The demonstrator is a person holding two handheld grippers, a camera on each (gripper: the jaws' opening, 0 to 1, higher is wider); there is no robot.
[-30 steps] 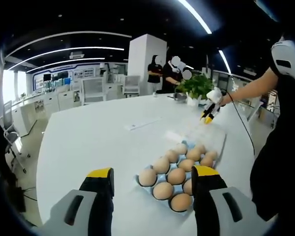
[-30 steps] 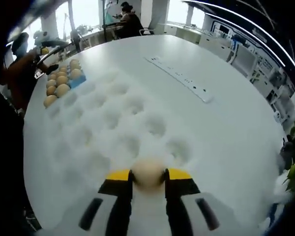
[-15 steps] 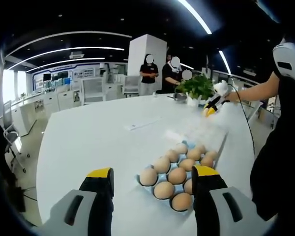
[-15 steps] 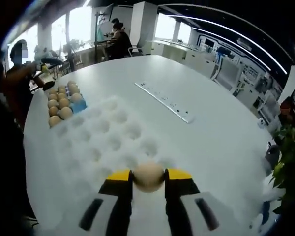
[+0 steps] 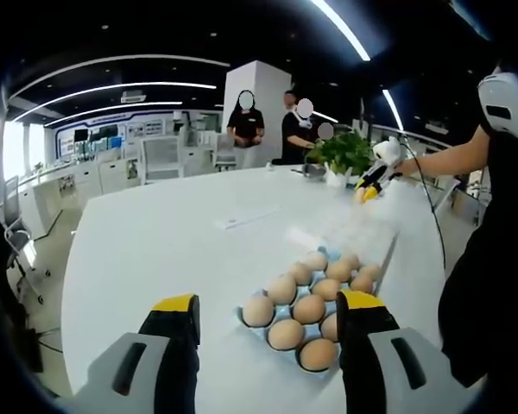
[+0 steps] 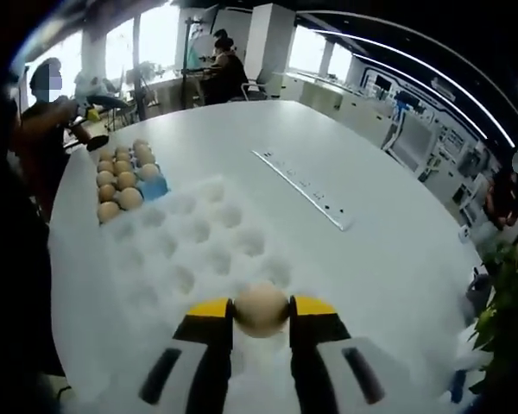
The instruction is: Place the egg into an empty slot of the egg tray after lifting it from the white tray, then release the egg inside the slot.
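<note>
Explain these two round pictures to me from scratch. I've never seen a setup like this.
A person holds a two-jaw gripper in each hand, and a fisheye camera rides on each, looking along its yellow-tipped jaws. In the left gripper view, the left gripper is open above a white table, near a blue egg tray full of brown eggs. In the right gripper view, the right gripper is shut on an egg above a white tray of empty hollows. The right gripper also appears far off in the left gripper view. A long white strip lies on the table, and a green plant stands on it.
</note>
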